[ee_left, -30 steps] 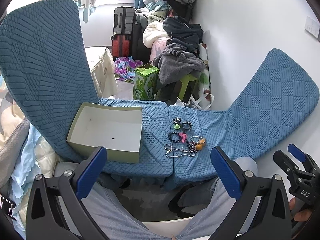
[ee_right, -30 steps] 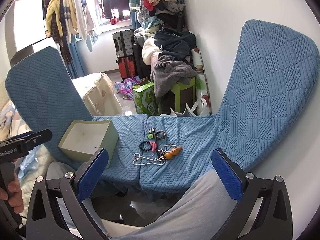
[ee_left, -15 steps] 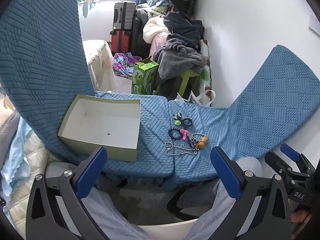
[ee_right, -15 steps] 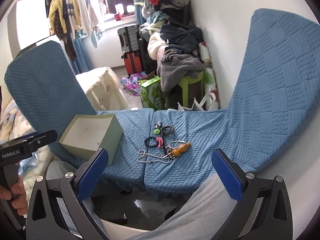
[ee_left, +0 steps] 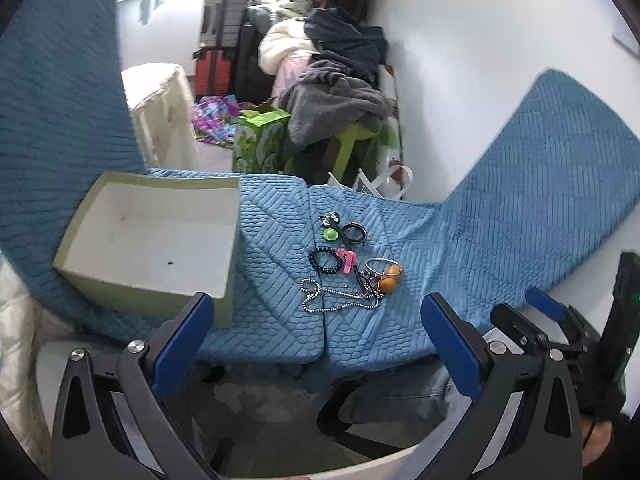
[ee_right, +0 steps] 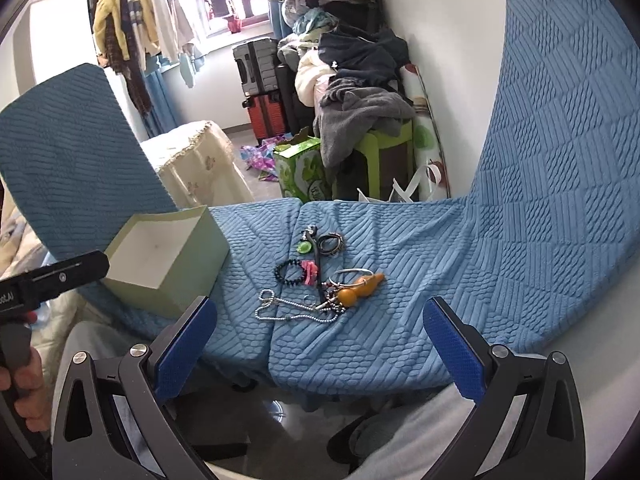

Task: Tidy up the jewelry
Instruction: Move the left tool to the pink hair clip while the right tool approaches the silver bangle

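Observation:
A heap of jewelry lies on the blue quilted cushion (ee_left: 280, 272): a silver bead chain (ee_left: 340, 300), a black bead bracelet (ee_left: 323, 260), a pink clip (ee_left: 346, 259), an orange pendant (ee_left: 390, 278), a dark ring (ee_left: 354, 233) and a green charm (ee_left: 330, 234). The same chain (ee_right: 296, 312), bracelet (ee_right: 289, 272) and orange pendant (ee_right: 358, 290) show in the right wrist view. An empty pale green box (ee_left: 148, 236) (ee_right: 164, 260) stands left of the heap. My left gripper (ee_left: 316, 332) and right gripper (ee_right: 320, 336) are both open, short of the cushion, holding nothing.
Past the cushion's far edge are a green carton (ee_left: 260, 144), a green stool under piled clothes (ee_left: 340, 92), suitcases (ee_left: 224, 40) and a cloth-covered table (ee_left: 160, 112). A white wall (ee_left: 480, 60) is on the right. The person's grey-trousered legs (ee_right: 420, 432) lie below the grippers.
Both grippers have moved closer to the cushion and tilted down a little; the jewelry and box look larger. Nothing was taken hold of.

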The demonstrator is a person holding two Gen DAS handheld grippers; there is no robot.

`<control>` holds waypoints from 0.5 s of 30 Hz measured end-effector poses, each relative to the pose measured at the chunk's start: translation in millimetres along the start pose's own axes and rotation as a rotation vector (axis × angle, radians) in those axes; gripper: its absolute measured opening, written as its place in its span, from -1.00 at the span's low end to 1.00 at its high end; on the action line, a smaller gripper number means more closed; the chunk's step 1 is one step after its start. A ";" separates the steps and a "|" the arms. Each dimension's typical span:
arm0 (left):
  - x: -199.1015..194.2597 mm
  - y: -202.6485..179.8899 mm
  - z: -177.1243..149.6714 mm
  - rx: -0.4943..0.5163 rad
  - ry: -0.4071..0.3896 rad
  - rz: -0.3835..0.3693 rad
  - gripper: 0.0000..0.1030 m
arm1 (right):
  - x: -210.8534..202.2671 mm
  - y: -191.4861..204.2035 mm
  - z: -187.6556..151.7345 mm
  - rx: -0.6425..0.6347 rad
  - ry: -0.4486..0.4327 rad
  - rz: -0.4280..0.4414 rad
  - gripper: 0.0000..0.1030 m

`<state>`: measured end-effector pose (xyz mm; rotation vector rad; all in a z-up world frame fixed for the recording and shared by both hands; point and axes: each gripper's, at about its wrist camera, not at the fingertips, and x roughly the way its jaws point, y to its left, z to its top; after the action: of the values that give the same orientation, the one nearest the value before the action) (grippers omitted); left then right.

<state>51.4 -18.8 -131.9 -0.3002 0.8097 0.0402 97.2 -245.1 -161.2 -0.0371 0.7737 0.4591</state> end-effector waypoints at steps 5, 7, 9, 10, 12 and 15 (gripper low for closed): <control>16.0 4.0 -1.8 -0.005 -0.018 -0.028 0.99 | 24.2 -11.6 -4.5 0.001 0.008 -0.018 1.00; 22.9 3.1 -1.7 -0.001 -0.029 -0.046 0.99 | 35.2 -18.5 -4.8 0.007 0.002 -0.013 1.00; 30.2 0.7 -2.6 -0.003 -0.052 -0.080 0.98 | 48.4 -26.6 -3.3 0.023 -0.008 -0.006 1.00; 34.3 -1.3 -2.3 -0.005 -0.055 -0.086 0.98 | 56.0 -32.1 -2.8 0.037 -0.002 -0.004 1.00; 42.9 -3.3 -2.6 -0.007 -0.051 -0.114 0.98 | 68.3 -42.0 -1.4 0.062 0.014 0.009 0.99; 57.6 -6.1 -5.0 0.000 -0.030 -0.138 0.86 | 80.5 -52.8 0.0 0.056 -0.005 0.013 0.97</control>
<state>88.6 -30.6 -175.0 -0.3536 0.7576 -0.0843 169.1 -261.6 -223.1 0.0217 0.7816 0.4498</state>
